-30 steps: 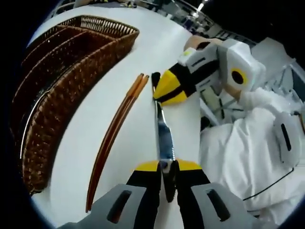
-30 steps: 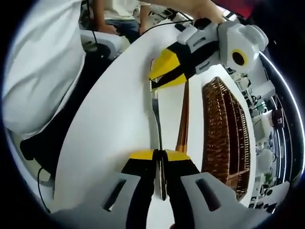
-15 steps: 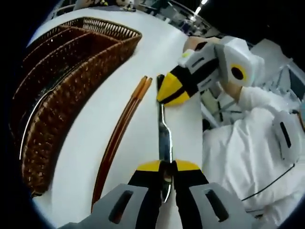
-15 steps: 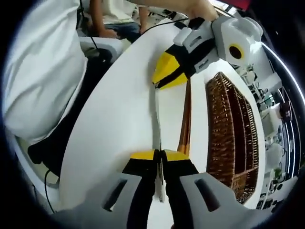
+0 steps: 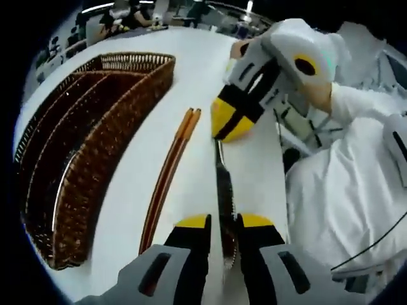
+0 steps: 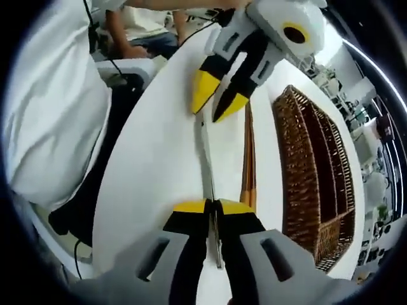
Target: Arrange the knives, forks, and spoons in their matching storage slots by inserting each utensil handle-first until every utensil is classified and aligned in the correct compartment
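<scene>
In the left gripper view, the long brown woven wicker basket [image 5: 108, 146] with its lengthwise slots lies at the far left of the white desk [image 5: 191, 70]. Just right of it, and apart from it, is a pair of slim reddish-brown chopsticks [image 5: 168, 175]. Right of those runs the silver serrated table knife [image 5: 222, 184], roughly parallel to the chopsticks.

The left tool [image 5: 224, 229] straddles the blade end. The right gripper view shows its yellow tips spread apart [image 6: 210, 109], so it has no grip on the knife. The right tool [image 6: 213, 210] is clamped on the knife's other end, which looks like the handle. Whether the knife rests on the desk or hangs just above it cannot be told.

The step in hand seems to be passing the knife into one tool before carrying it to its slot. To do it well:
- Draw the left tool straight back along the blade without nudging it.
- Keep the right tool's clamp firm so the knife does not swivel.
- Lift over the chopsticks, not through them.
- Turn the handle toward the basket before lowering it in.
</scene>
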A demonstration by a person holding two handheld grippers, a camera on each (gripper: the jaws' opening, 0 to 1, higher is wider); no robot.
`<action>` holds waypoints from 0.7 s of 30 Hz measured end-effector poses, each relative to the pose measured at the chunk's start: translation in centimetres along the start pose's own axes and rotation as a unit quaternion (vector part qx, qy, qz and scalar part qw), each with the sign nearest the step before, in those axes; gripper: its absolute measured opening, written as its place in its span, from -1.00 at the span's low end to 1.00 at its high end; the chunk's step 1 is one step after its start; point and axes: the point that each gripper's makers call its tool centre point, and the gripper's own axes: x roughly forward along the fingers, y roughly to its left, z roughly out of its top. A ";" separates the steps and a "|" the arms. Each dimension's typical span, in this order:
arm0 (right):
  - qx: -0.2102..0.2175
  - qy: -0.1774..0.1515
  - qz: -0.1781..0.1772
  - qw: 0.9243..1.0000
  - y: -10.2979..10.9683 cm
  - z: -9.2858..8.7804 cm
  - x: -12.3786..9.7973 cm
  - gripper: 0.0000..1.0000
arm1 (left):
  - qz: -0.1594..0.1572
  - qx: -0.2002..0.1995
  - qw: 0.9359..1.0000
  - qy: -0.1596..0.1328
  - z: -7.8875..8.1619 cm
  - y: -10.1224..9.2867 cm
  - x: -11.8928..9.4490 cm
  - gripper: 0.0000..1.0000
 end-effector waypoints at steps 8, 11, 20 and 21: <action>0.046 -0.006 0.028 0.999 0.5 0.3 -0.1 -0.91 | 0.089 0.098 0.991 0.024 -0.5 0.4 -0.8 -0.67; 0.061 -0.008 0.034 0.998 0.6 0.4 -0.1 -0.91 | 0.089 0.103 0.990 0.026 -0.7 -0.1 -0.5 -0.67; 0.112 -0.027 0.072 0.991 1.4 1.0 -0.1 -0.93 | 0.110 0.137 0.984 0.031 -0.3 0.3 -0.5 -0.87; 0.115 -0.028 0.073 0.990 1.4 1.0 0.0 -0.93 | 0.109 0.138 0.984 0.034 -0.3 0.2 -0.4 -0.90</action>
